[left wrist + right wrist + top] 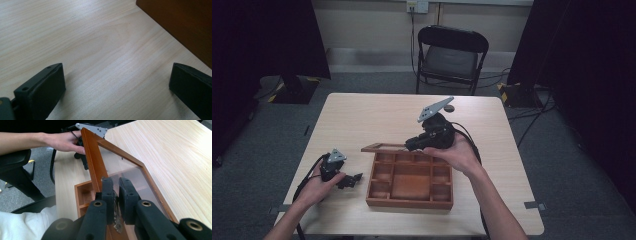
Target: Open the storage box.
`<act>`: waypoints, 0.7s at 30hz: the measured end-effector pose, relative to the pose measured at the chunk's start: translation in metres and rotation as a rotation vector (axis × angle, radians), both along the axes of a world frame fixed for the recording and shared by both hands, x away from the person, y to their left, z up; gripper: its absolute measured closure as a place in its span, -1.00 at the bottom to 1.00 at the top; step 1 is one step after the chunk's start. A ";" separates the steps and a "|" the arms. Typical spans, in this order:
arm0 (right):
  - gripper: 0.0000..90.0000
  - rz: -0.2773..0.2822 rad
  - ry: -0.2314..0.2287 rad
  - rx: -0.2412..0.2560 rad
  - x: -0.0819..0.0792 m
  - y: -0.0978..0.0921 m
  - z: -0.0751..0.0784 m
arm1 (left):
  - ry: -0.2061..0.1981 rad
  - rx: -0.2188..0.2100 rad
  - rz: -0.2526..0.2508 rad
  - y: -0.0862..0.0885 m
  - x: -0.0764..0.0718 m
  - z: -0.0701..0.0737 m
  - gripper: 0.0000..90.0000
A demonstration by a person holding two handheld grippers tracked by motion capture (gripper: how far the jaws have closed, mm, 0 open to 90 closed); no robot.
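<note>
A brown wooden box [409, 202] with several open compartments sits on the table near its front edge. Its glass-paned lid [382, 148] is lifted off the box's far side and held about level, sticking out to the left. My right gripper [409, 146] is shut on the lid's frame; in the right gripper view the gripper [116, 182] pinches the wooden frame [92, 157] at the edge of the glass pane [125, 167]. My left gripper [356, 178] rests low on the table just left of the box. It is open [117, 82] over bare wood, with the box's side wall [182, 22] ahead to its right.
The light wooden table [377, 115] has bare room behind and left of the box. A black folding chair [452, 55] stands beyond the far edge. Dark curtains hang on both sides, and cables lie on the floor at the right.
</note>
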State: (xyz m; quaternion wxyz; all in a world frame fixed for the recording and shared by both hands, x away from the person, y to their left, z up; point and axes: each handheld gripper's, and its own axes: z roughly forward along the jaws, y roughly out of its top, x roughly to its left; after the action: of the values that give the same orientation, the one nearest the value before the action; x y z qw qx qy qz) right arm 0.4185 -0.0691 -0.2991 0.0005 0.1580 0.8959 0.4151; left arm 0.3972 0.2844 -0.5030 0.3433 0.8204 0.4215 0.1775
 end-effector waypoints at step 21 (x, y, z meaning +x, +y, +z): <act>0.86 0.000 -0.003 -0.002 0.001 0.000 0.001 | -0.001 0.002 0.000 0.000 0.000 0.000 -1.00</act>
State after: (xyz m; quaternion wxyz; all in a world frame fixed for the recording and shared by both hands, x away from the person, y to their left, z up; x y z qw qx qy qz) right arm 0.4191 -0.0688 -0.2981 0.0018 0.1573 0.8963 0.4146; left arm 0.3972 0.2845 -0.5029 0.3426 0.8206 0.4212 0.1784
